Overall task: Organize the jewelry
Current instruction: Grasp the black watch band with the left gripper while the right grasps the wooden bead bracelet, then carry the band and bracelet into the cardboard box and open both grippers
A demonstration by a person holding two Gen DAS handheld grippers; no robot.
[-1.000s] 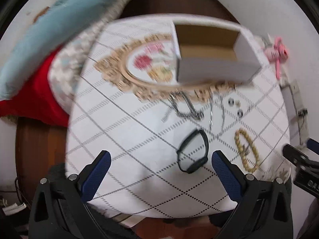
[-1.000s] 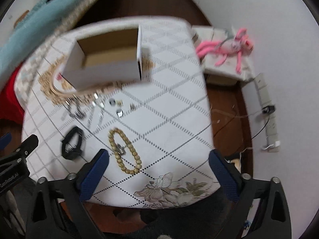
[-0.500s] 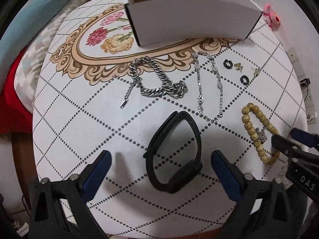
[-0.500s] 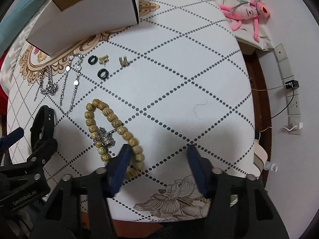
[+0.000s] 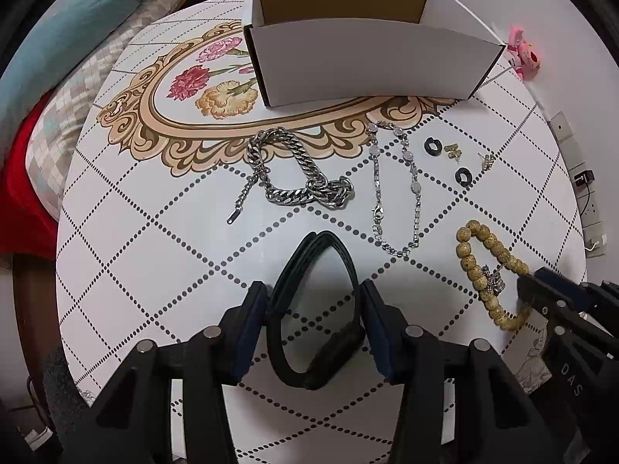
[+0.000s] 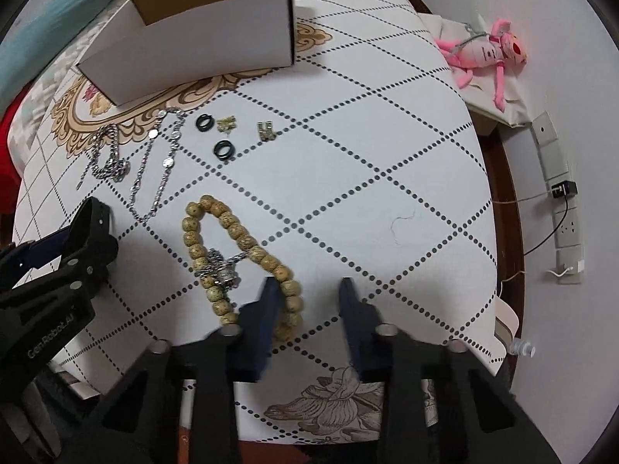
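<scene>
My left gripper (image 5: 314, 294) has its fingers on both sides of a black wristband (image 5: 309, 309) lying on the table, touching or nearly touching it. My right gripper (image 6: 307, 290) is part closed, with the near end of a wooden bead bracelet (image 6: 236, 239) between its fingers, beside the left pad. A heavy silver chain (image 5: 298, 178), a thin silver chain (image 5: 394, 193), two black rings (image 5: 432, 145) and small gold earrings (image 6: 267, 130) lie in front of an open white cardboard box (image 5: 348, 46).
The round table (image 6: 387, 154) has a white diamond-pattern cloth and drops off close behind both grippers. A pink plush toy (image 6: 487, 50) and a power strip (image 6: 565, 208) lie on the floor to the right. Pillows (image 5: 77, 38) lie to the left.
Both grippers came down and forward to the table. The left fingers closed in around the black wristband. The right fingers narrowed further over the end of the bead bracelet.
</scene>
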